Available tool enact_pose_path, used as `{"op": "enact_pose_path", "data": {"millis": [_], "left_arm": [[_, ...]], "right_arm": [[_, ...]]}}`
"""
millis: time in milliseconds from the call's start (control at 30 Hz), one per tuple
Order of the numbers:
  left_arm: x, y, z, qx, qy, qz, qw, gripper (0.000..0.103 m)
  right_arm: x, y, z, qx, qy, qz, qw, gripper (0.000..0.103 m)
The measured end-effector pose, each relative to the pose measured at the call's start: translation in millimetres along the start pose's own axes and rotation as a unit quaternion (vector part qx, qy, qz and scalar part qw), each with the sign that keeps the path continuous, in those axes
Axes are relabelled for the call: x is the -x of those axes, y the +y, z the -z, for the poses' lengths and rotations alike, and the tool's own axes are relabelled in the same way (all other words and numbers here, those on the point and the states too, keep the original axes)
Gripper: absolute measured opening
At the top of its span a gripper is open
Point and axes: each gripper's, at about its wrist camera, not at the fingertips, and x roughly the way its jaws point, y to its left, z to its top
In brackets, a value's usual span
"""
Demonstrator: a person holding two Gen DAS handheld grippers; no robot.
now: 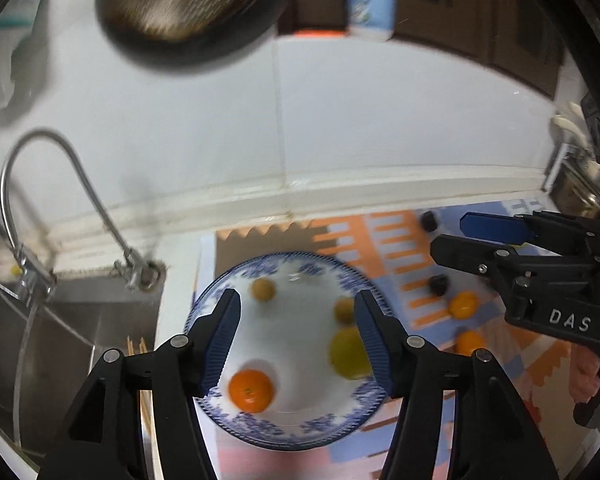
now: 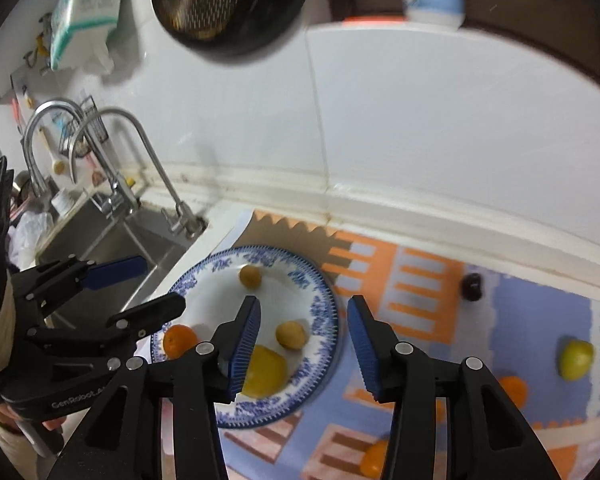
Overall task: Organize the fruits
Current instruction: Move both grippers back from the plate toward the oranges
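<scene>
Left claw released, empty | right claw released, empty | plate below both, orange and lemon on it | risk: lemon near rim rolls off if nudged

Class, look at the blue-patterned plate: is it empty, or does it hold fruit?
It holds fruit. The plate carries an orange, a yellow lemon and two small tan fruits.

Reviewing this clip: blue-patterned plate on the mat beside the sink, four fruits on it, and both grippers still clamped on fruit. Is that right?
Not the grippers. The left gripper and right gripper are both open with nothing between the pads, as each wrist view shows. The rest holds: the plate sits beside the sink with four fruits on it.
</scene>
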Motion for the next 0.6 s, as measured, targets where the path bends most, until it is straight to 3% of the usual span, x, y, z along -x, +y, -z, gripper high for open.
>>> {"op": "enact_pose_path", "data": {"millis": [333, 600], "left_arm": [[31, -60, 2, -0.054, -0.054, 0.015, 0.997, 0.067], [32, -95, 9, -0.076, -0.057, 0.035, 0.9948, 0.069]], "right_arm": [[69, -31, 21, -0.025, -0.055, 0.046, 0.997, 0.052], [100, -57, 48, -0.033, -0.068, 0.092, 0.993, 0.052]]}}
